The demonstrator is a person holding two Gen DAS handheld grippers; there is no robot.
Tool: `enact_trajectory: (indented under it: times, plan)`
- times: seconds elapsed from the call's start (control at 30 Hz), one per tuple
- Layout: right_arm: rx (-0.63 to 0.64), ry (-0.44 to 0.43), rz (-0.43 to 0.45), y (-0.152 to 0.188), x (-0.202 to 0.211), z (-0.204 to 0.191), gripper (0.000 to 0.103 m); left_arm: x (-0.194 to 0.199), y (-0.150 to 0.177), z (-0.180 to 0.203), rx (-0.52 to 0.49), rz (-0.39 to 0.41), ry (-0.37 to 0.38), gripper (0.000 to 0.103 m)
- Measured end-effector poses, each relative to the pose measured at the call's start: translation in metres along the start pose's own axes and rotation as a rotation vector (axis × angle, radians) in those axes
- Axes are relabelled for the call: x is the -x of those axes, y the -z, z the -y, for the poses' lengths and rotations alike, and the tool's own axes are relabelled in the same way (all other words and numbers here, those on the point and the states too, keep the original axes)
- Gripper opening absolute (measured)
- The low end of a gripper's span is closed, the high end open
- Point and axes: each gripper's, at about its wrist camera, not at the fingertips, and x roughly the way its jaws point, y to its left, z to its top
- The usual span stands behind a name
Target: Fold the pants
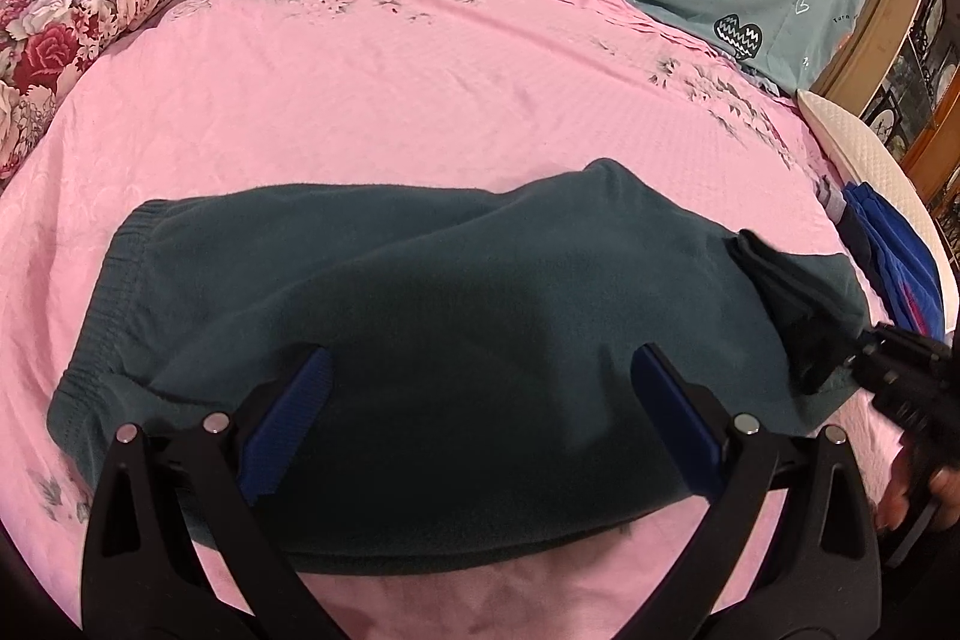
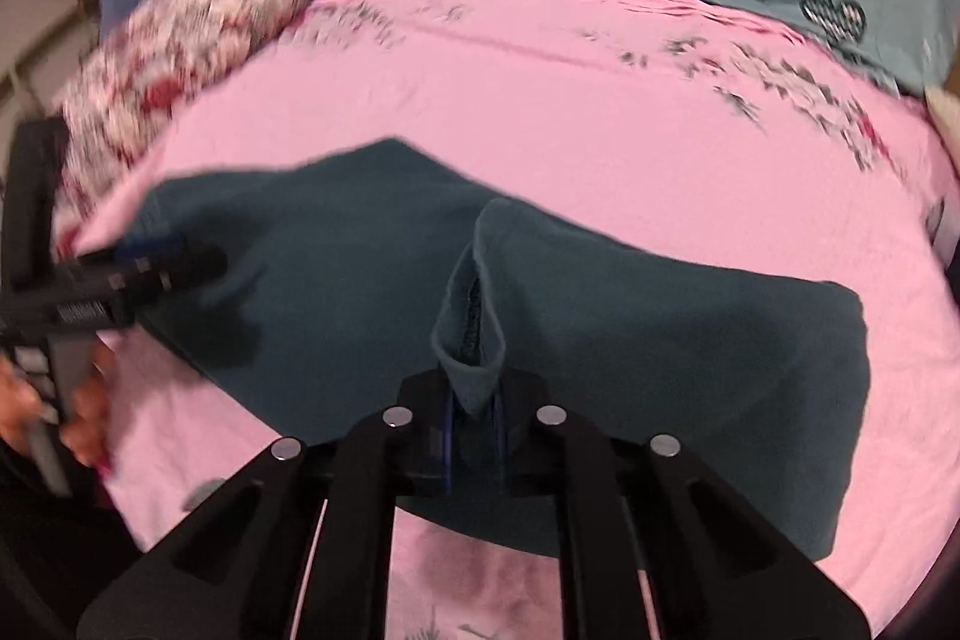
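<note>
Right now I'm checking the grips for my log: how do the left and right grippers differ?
The left gripper is open, its blue pads spread over the teal pants, gripping nothing; the right gripper is shut, pinching a fold of the pants' edge. The left is over the waistband half, the right nearer the other end. Both are black with blue pads.

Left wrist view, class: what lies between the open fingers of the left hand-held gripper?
In the left wrist view, the dark teal fleece pants fill the gap between the left hand-held gripper's blue-padded fingers; pink bedsheet shows beyond.
</note>
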Motion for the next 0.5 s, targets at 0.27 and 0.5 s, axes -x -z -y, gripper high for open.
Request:
enact_trajectory:
  times: [0.27, 0.5]
  plan:
    - [0.122, -0.022, -0.031, -0.003, -0.018, -0.044, 0.011, 0.008, 0.001, -0.004, 0.011, 0.012, -0.013, 0.101]
    - [0.156, -0.092, 0.054, 0.002, 0.000, -0.055, 0.045, 0.047, 0.019, -0.026, 0.030, 0.033, -0.043, 0.101]
